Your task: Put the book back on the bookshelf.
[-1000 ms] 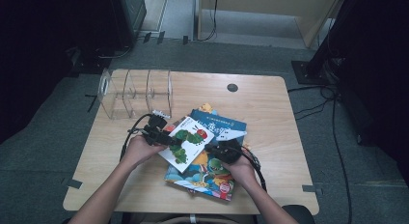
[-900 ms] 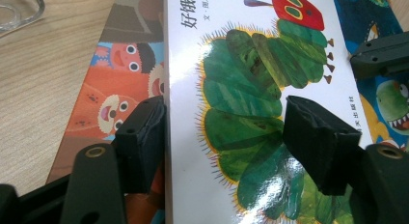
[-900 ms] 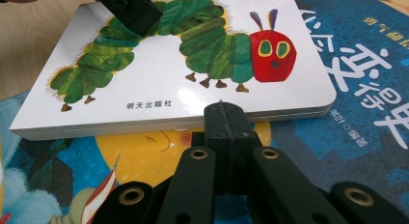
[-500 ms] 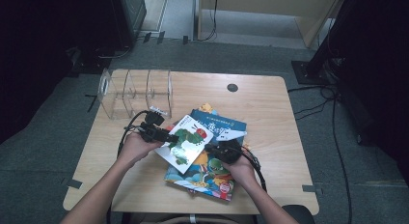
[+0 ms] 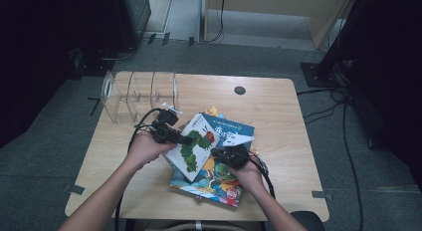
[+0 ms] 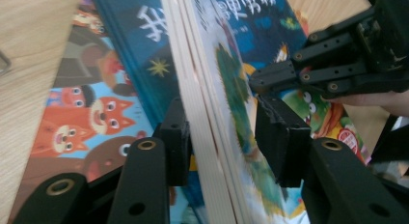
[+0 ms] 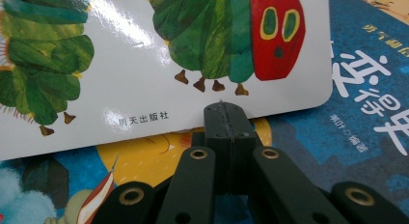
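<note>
Caterpillar book (image 5: pixel 195 147) lies atop the book stack (image 5: pixel 219 178) mid-table, left edge tilted up. Long axis runs diagonal, near-left to far-right, caterpillar's red head at the far end. L gripper (image 5: pixel 185 139) straddles its thick page edge (image 6: pixel 207 137); jaws about half open, just been closing, one pad at the book's underside, other pad w/ a gap. R gripper (image 7: pixel 225 119): jaws fully shut, empty, tips against the book's near edge.
</note>
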{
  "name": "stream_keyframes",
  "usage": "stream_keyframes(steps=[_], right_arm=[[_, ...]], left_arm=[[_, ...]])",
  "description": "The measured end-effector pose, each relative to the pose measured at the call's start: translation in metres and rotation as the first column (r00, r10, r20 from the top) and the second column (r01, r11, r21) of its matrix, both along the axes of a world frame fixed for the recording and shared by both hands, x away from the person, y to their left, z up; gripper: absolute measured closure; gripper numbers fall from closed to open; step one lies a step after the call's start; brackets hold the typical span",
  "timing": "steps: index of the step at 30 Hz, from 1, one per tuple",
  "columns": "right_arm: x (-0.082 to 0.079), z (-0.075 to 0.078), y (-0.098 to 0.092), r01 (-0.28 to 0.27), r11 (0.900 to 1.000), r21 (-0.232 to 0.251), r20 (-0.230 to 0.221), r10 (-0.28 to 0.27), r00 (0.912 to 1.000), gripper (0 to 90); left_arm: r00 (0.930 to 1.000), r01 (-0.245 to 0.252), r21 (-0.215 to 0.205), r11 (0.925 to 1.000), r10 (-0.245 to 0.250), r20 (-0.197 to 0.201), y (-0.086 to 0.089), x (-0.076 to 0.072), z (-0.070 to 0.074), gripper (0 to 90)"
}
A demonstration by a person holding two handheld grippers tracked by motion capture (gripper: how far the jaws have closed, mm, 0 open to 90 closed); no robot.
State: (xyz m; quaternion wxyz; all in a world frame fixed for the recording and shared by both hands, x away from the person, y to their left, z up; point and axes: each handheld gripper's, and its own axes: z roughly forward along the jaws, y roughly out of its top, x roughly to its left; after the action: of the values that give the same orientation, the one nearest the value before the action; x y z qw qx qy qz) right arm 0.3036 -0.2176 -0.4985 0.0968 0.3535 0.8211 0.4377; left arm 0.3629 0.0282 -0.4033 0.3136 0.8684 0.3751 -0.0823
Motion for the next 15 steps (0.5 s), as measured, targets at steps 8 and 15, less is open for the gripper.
stream_keyframes(steps=[8, 15], right_arm=[[0.001, 0.000, -0.001, -0.002, 1.000, 0.022, -0.013, 0.002, 0.9999, 81.4], [-0.001, 0.001, 0.003, -0.050, 0.998, -0.025, 0.032, 0.051, 0.9982, 67.3]], left_arm=[[0.9990, 0.022, 0.055, 0.9983, -0.020, -0.039, -0.021, 0.004, 0.000, 66.1], [0.9938, 0.010, 0.071, 0.9974, -0.002, -0.111, -0.019, 0.012, 0.004, 72.7]])
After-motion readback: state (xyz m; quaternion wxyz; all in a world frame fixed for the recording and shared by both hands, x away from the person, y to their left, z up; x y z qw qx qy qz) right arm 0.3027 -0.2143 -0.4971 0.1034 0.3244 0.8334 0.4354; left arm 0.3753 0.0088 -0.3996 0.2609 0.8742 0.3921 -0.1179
